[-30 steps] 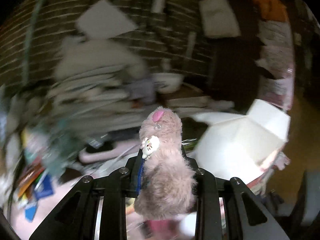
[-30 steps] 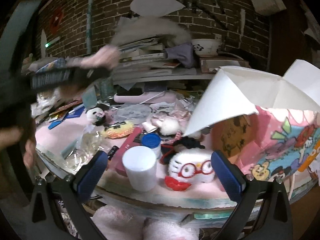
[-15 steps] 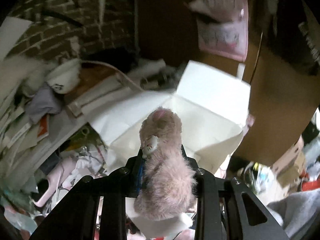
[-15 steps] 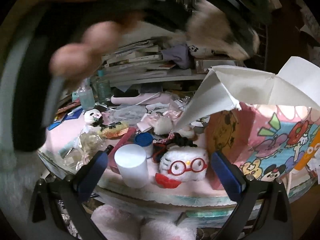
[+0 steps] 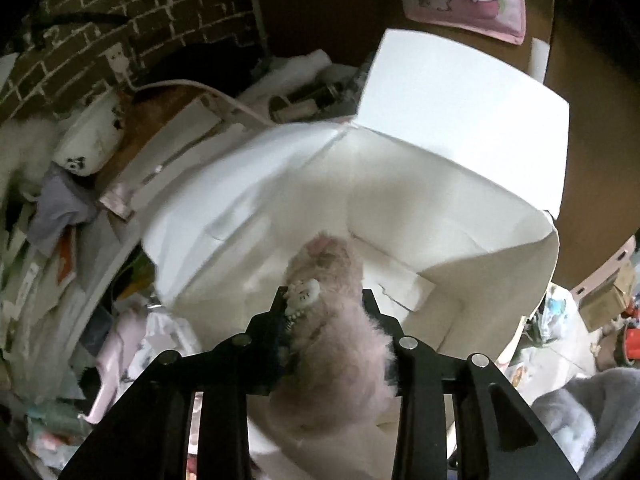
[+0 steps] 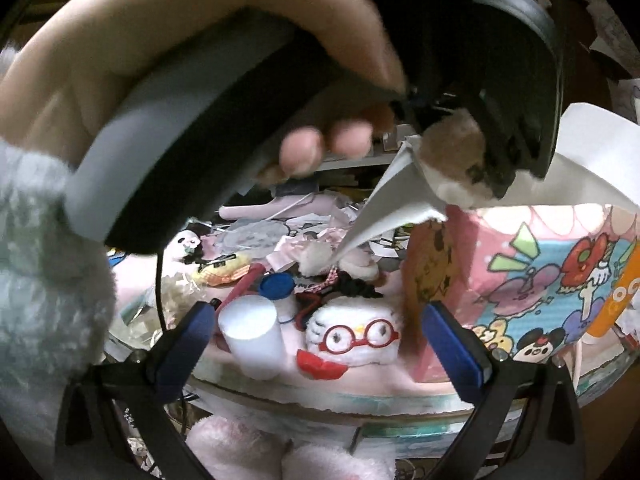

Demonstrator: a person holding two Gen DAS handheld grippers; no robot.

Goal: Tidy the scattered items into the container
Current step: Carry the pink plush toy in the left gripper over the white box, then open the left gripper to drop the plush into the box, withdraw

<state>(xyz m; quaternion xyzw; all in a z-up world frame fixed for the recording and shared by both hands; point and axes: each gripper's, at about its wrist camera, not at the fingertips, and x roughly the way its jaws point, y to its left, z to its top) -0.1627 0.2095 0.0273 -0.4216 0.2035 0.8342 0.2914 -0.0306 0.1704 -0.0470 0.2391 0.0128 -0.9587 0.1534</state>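
Note:
My left gripper [image 5: 324, 296] points down into the open box [image 5: 440, 208] with white inner walls and raised flaps. A fluffy pink plush [image 5: 332, 340] with a small white charm stands between its fingers. The jaws are opening, though the pads still touch the fur. The right wrist view shows that gripper [image 6: 500, 160] and the plush [image 6: 452, 152] over the box's cartoon-printed pink wall [image 6: 540, 264]. My right gripper [image 6: 320, 336] is open and low at the table's front edge. Beyond its blue pads stand a white cup [image 6: 252, 332] and a white plush with red glasses [image 6: 352, 336].
A person's hand [image 6: 200, 40] and fuzzy sleeve [image 6: 48, 260] fill the upper left of the right wrist view. On the pink tabletop lie a blue-capped bottle [image 6: 276, 286], a yellow plush [image 6: 224, 272], a panda figure [image 6: 186, 242] and paper scraps. Stacked papers and a brick wall [image 5: 80, 8] are behind.
The left gripper swung with the pink plush from over the cluttered table to above the open box and tilted downward. In the right wrist view it crossed from left to right. The right gripper stayed put.

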